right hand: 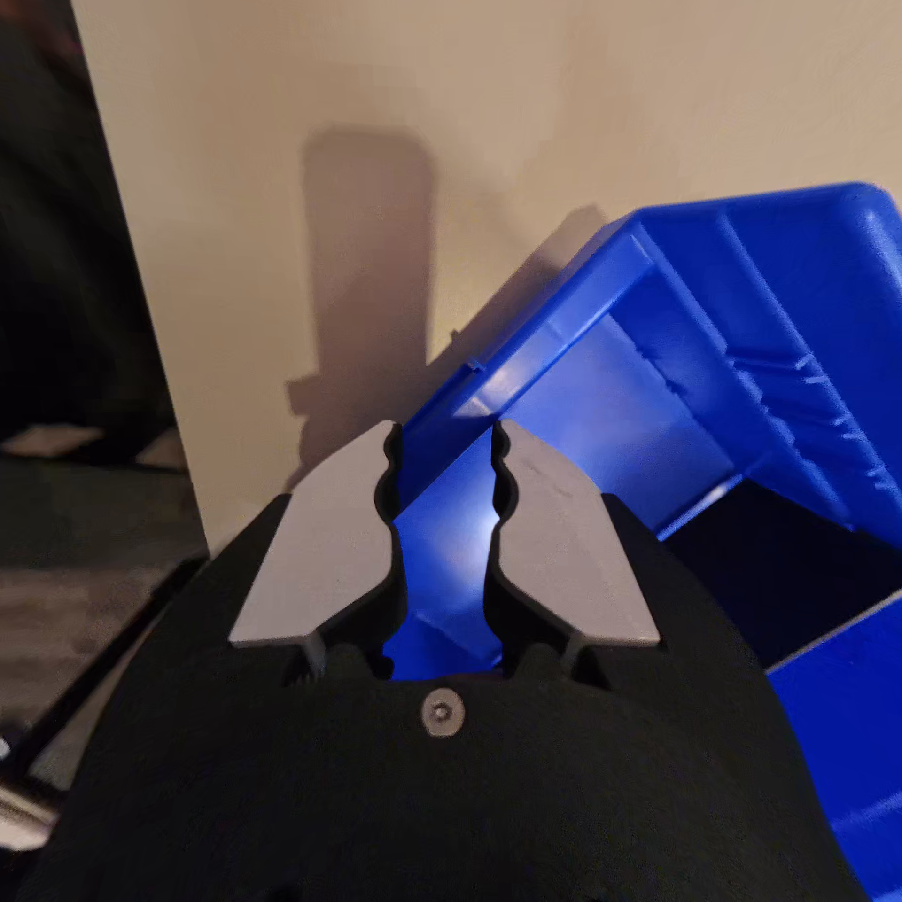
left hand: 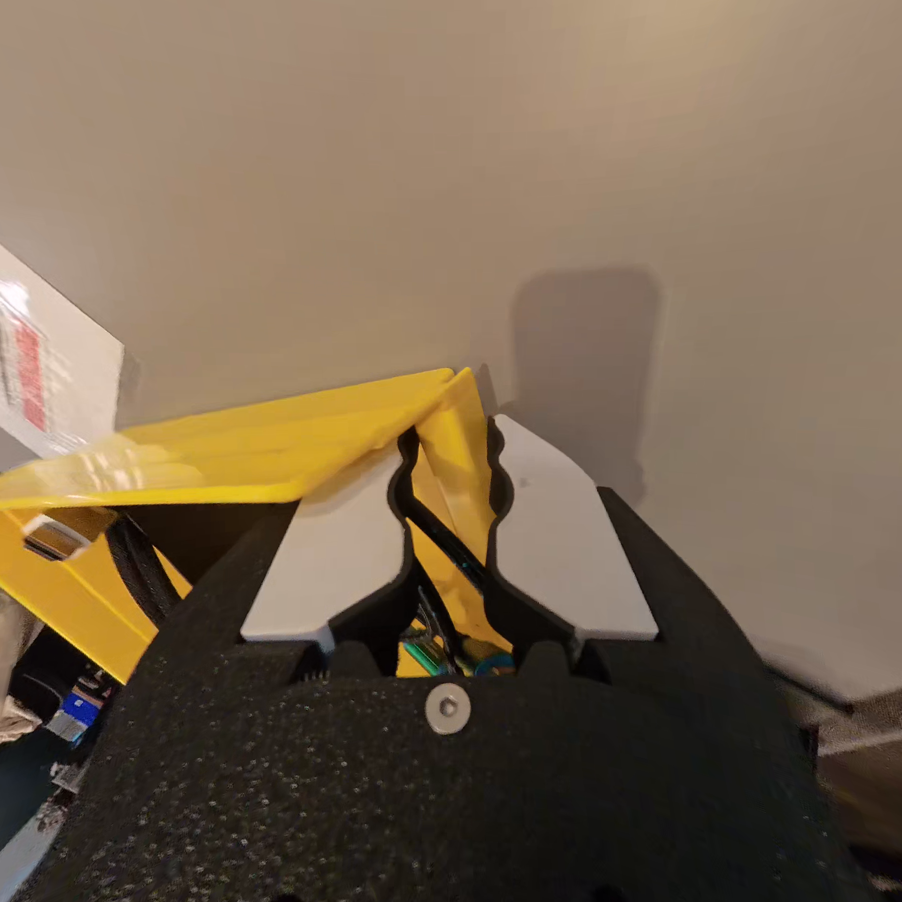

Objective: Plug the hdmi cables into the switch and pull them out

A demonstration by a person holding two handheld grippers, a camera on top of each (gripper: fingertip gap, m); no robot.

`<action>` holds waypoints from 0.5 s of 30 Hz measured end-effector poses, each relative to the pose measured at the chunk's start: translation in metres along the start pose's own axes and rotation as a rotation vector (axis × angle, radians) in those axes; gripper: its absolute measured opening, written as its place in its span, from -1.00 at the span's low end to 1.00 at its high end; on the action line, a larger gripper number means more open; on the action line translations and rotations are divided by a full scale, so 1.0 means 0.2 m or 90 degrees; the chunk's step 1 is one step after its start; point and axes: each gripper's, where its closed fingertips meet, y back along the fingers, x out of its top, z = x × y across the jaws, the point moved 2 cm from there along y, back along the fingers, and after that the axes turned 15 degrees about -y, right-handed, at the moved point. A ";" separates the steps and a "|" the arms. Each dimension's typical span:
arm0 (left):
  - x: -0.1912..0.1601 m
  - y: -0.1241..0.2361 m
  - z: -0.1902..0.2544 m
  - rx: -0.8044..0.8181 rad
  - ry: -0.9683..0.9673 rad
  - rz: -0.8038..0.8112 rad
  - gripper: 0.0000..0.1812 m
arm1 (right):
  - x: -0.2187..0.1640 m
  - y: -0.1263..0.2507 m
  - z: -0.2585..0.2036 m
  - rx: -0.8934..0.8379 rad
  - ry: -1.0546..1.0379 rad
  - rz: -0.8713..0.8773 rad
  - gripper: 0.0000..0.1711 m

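My left gripper (left hand: pixel 449 432) points into a tilted yellow bin (left hand: pixel 293 439). Its jaws stand a little apart. A black cable (left hand: pixel 449 542) runs slantwise across the gap, inside the bin beyond the fingers, and I see no pad touching it. More black cables (left hand: pixel 141 571) hang in the bin's left part. My right gripper (right hand: pixel 445 432) has its jaws a little apart and empty, in front of a tilted blue bin (right hand: pixel 732 341). No switch shows in either view.
A beige wall (left hand: pixel 488 195) stands close behind both bins. A white box with a red label (left hand: pixel 58 361) is at the left of the yellow bin. Small green and blue parts (left hand: pixel 439 654) lie low in the yellow bin. Dark clutter (left hand: pixel 49 707) lies lower left. The gap from one gripper's tips to the other's is roughly 55 centimeters.
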 end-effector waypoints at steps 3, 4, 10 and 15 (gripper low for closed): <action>-0.19 0.03 0.11 -0.044 -0.029 -0.035 -0.74 | -0.20 0.04 0.05 -0.054 0.008 -0.090 -0.66; -0.26 0.03 0.15 -0.059 -0.027 -0.052 -0.75 | -0.27 0.06 0.07 -0.073 -0.005 -0.117 -0.68; -0.52 0.05 0.29 -0.069 0.016 -0.060 -0.76 | -0.44 0.11 0.19 -0.179 -0.114 -0.101 -0.36; -0.57 0.05 0.31 -0.042 -0.028 -0.038 -0.75 | -0.49 0.05 0.18 -0.173 -0.136 -0.084 -0.67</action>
